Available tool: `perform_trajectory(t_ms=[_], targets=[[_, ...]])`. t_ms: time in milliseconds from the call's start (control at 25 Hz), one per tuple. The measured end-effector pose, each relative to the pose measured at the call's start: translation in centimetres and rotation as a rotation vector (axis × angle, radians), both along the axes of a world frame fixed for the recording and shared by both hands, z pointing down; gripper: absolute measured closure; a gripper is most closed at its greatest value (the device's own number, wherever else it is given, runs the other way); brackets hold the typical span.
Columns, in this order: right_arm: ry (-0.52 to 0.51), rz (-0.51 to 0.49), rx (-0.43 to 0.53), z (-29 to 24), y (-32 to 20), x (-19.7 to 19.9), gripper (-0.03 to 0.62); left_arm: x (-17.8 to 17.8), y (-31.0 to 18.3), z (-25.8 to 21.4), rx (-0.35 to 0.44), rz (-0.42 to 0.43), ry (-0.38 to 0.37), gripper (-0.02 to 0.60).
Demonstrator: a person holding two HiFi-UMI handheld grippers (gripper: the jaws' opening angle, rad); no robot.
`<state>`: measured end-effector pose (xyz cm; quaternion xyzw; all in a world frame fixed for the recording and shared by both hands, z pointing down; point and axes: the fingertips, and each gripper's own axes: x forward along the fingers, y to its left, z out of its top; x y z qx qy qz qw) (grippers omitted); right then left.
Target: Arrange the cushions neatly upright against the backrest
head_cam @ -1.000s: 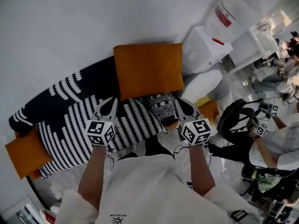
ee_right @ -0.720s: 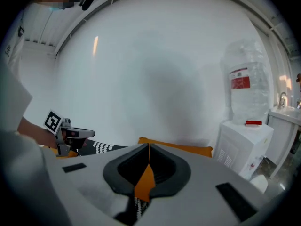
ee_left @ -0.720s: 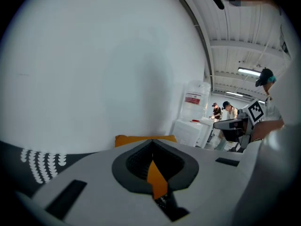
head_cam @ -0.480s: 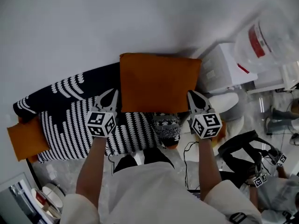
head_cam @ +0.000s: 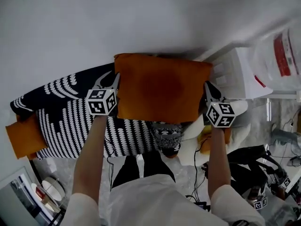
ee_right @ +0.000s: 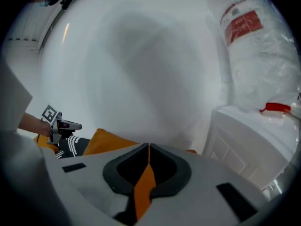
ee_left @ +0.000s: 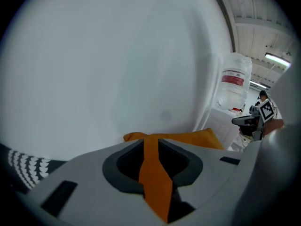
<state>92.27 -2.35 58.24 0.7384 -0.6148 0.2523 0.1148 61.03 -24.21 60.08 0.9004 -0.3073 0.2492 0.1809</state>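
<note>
Both grippers are at the large orange cushion (head_cam: 162,88), one on each side edge. The cushion hangs broad face up over the right end of the black-and-white sofa (head_cam: 70,124), with its far edge close to the white wall (head_cam: 141,18).

Right gripper (head_cam: 207,87): jaws are pressed together on a thin fold of the orange fabric.

Left gripper (head_cam: 112,78): jaws have just been opening. A wider strip of the fabric lies in the gap, and the pads no longer clamp it.

We cannot tell whether the cushion touches the backrest (head_cam: 61,89).

A smaller orange cushion (head_cam: 23,136) lies at the sofa's left end. A grey patterned cushion (head_cam: 167,135) sits at the front edge, just below the large one.
</note>
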Motion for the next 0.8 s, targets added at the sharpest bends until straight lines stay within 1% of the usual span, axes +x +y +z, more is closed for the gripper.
perform_trajectory(t_ms=[120, 200, 320, 360, 400, 440, 520, 560, 640, 800], targets=[[-0.007, 0.028, -0.015, 2.1, -0.3, 1.8, 0.568, 0.4, -2.0, 2.0, -0.004, -0.038, -0.016, 0.463], [-0.011, 0.042, -0.027, 3.4, -0.2, 2.9, 0.568, 0.7, -3.1, 3.3, -0.010, -0.059, -0.028, 0.428], [-0.013, 0.059, -0.046, 5.0, -0.4, 4.6, 0.558, 1.4, -4.5, 5.3, -0.021, -0.074, -0.047, 0.385], [-0.017, 0.060, -0.054, 5.6, -0.6, 5.0, 0.519, 1.5, -5.0, 5.8, -0.028, -0.079, -0.054, 0.370], [-0.026, 0.059, -0.064, 6.2, -0.9, 5.3, 0.456, 1.6, -5.4, 6.3, -0.038, -0.085, -0.059, 0.347], [-0.039, 0.057, -0.074, 6.7, -1.2, 5.5, 0.408, 1.5, -5.8, 6.7, -0.049, -0.092, -0.065, 0.328], [-0.065, 0.064, -0.094, 7.5, -1.5, 6.0, 0.327, 1.3, -6.2, 7.3, -0.064, -0.100, -0.089, 0.316], [-0.076, 0.077, -0.101, 7.7, -1.5, 6.4, 0.301, 1.2, -6.3, 7.4, -0.067, -0.101, -0.104, 0.312], [-0.110, 0.108, -0.105, 8.2, -1.9, 7.1, 0.269, 1.1, -6.5, 7.7, -0.072, -0.100, -0.129, 0.305], [-0.218, 0.132, -0.129, 11.5, -3.4, 8.1, 0.233, 1.4, -6.6, 9.3, -0.108, -0.106, -0.151, 0.304]])
